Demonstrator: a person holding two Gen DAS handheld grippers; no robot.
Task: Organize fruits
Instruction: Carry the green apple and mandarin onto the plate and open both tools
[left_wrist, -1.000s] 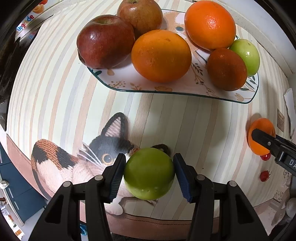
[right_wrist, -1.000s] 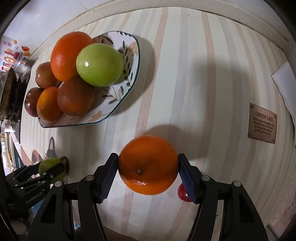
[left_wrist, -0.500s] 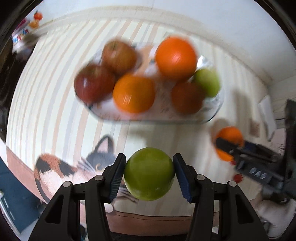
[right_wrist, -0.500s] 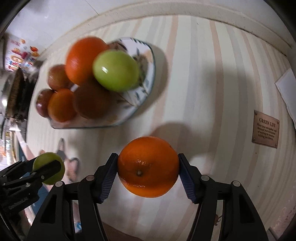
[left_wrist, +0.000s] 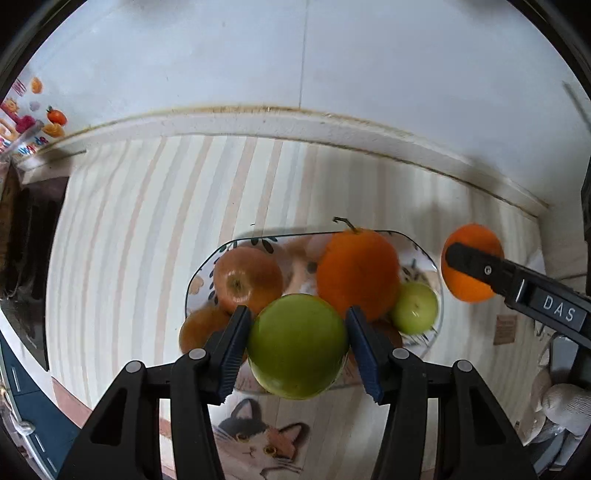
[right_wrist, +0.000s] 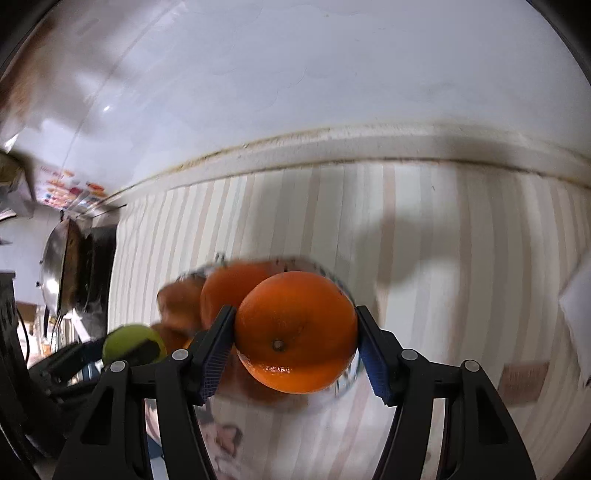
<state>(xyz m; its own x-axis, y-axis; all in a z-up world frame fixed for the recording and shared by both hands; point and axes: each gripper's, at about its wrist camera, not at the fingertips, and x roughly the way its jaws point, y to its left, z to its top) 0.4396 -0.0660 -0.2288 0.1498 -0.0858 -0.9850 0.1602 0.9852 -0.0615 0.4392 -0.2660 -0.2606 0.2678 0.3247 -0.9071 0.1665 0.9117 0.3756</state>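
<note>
Fingers of the left gripper (left_wrist: 297, 345) pinch a green apple (left_wrist: 297, 346), blue pads flat on both its sides, the fruit clear of the surface. Fingers of the right gripper (right_wrist: 295, 345) pinch an orange (right_wrist: 295, 331) the same way, stem end towards the camera, also carried in the air.

Below the apple in the left view sits the plate (left_wrist: 195, 286), with leaf pattern and dark rim. The held apple hangs over its near half. On the plate: a red apple (left_wrist: 247, 278), a large orange with stem (left_wrist: 357, 271), a small green apple (left_wrist: 414, 307), and at least one more orange-brown fruit (left_wrist: 199, 330), mostly hidden behind the left fingers. The count is uncertain, as the held apple covers the middle.

The right gripper's orange shows in the left view beside the plate's right rim, not over it as far as I can tell. The right view is blurred; plate and fruit smear behind the held orange.

Striped surface (left_wrist: 140, 229) around the plate, cat picture (left_wrist: 258, 443) at its near edge, white wall behind. No loose fruit shows on the surface in either view.

Judgement: task is late. Most fruit is already plated; the two pieces in hand look like the last. Left: lower the apple into a gap, release, then the orange. The plate is crowded, so a piece set on top may roll off.
</note>
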